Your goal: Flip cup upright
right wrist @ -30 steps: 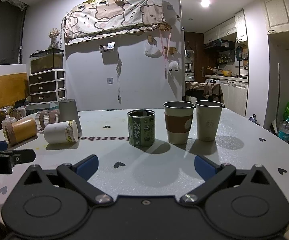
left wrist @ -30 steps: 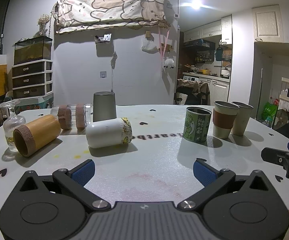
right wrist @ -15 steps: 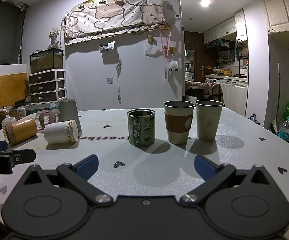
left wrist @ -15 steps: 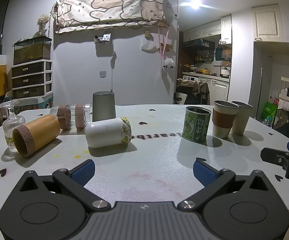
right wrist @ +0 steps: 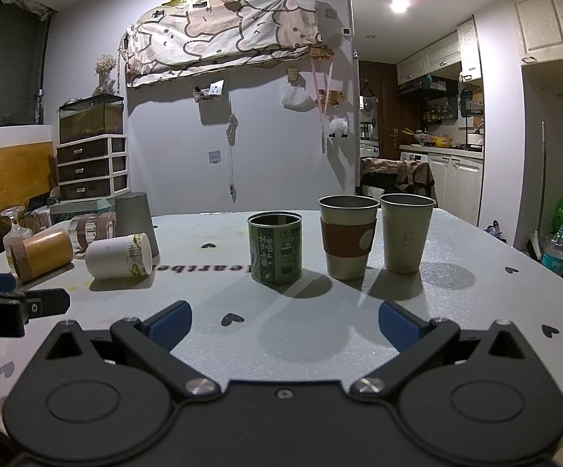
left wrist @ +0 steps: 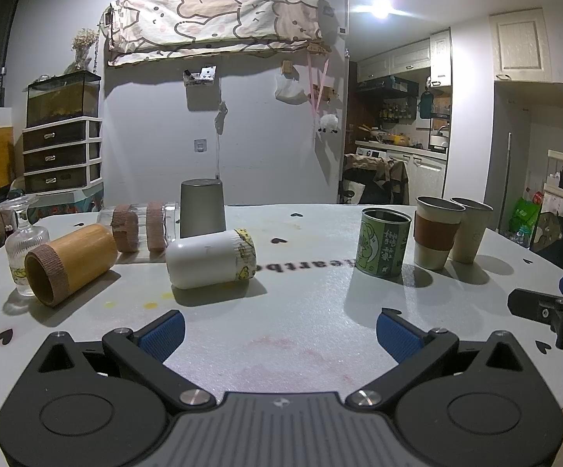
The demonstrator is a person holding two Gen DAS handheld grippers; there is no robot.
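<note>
A white cup with a yellow patterned band (left wrist: 209, 258) lies on its side ahead of my left gripper (left wrist: 279, 334), which is open and empty, well short of it. It also shows in the right wrist view (right wrist: 120, 255), far left. A bamboo cup (left wrist: 69, 262) lies on its side to the left. A clear cup with brown bands (left wrist: 137, 225) lies behind it. A grey cup (left wrist: 202, 208) stands upside down at the back. My right gripper (right wrist: 285, 327) is open and empty, facing three upright cups.
A green tin cup (right wrist: 275, 247), a sleeved cup (right wrist: 347, 235) and a plain cup (right wrist: 406, 231) stand upright on the white table (left wrist: 300, 311). A glass bottle (left wrist: 20, 241) stands at the far left. The right gripper's finger (left wrist: 546, 309) shows at the table's right edge.
</note>
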